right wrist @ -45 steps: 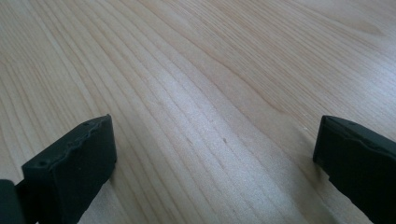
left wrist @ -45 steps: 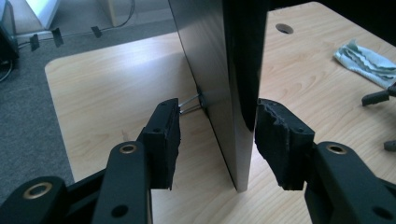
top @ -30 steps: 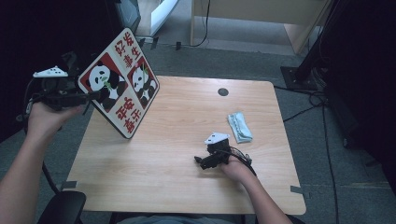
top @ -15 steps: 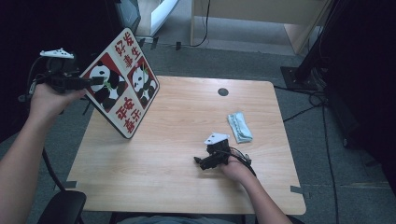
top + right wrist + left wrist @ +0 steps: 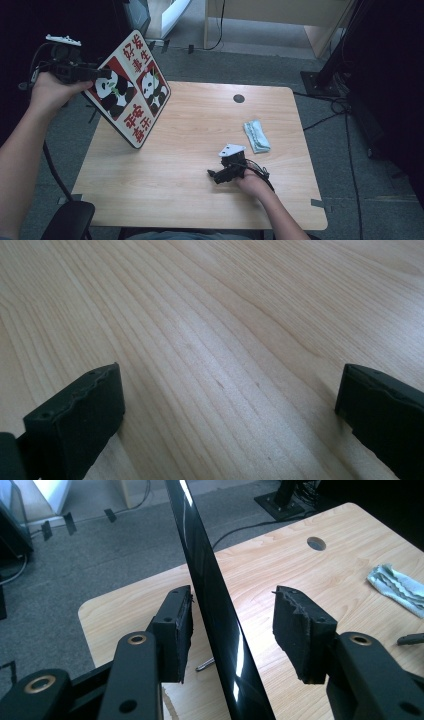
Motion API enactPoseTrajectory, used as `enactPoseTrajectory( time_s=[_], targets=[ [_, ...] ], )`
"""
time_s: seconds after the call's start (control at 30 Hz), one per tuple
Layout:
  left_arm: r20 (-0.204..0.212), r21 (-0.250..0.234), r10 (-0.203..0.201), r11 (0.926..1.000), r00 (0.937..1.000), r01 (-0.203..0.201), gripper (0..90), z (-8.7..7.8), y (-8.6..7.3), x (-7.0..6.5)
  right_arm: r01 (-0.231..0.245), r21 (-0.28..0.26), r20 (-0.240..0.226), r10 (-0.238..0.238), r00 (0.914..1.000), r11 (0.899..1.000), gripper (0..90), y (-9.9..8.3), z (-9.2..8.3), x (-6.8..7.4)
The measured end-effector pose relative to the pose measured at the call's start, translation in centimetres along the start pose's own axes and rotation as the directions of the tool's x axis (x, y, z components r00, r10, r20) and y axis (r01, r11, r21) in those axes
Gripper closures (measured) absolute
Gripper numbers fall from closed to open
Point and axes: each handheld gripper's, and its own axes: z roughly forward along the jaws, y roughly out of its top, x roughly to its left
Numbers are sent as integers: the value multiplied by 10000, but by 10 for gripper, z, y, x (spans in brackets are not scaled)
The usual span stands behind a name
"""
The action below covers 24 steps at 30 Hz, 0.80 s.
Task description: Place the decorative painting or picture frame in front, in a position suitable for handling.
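Panda board (image 5: pixel 131 95) tipped up at table's (image 5: pixel 190 205) 10 o'clock, barely started | left gripper (image 5: pixel 234 594) straddles its edge - half-wide, not clamped | right gripper (image 5: pixel 227 390) wide, empty, 5 o'clock - cloth (image 5: pixel 256 136) untouched

Table (image 5: pixel 165 165): light wooden top with visible grain, rounded corners, standing on grey carpet (image 5: pixel 260 65).
Cable hole (image 5: pixel 239 98): small dark round opening near the far edge of the tabletop.
Cloth (image 5: pixel 256 136): pale blue-green, folded, lying flat toward the right side of the top.
Right gripper (image 5: pixel 216 176): resting on the wood just beside the cloth, nearer the front edge, jaws spread wide over bare grain.
Panda board (image 5: pixel 129 89): tilted, its lower corner at the table's left side.
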Motion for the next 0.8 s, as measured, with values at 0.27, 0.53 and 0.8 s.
enactPoseTrajectory(
  time_s=[0.27,0.53,0.8],
  targets=[
    [142,353,83,9993,9999,-88,505,9,20,5,-25,-2,17,25,10000,10000,0,-2,-2,2],
    [71,814,144,9966,9999,-149,517,26,37,8,-45,21,-10,45,10000,10000,0,-4,-4,3],
    [181,1068,-20,9943,9998,0,556,39,49,15,4,-5,-15,-4,10000,10000,0,-9,-9,7]
  ],
)
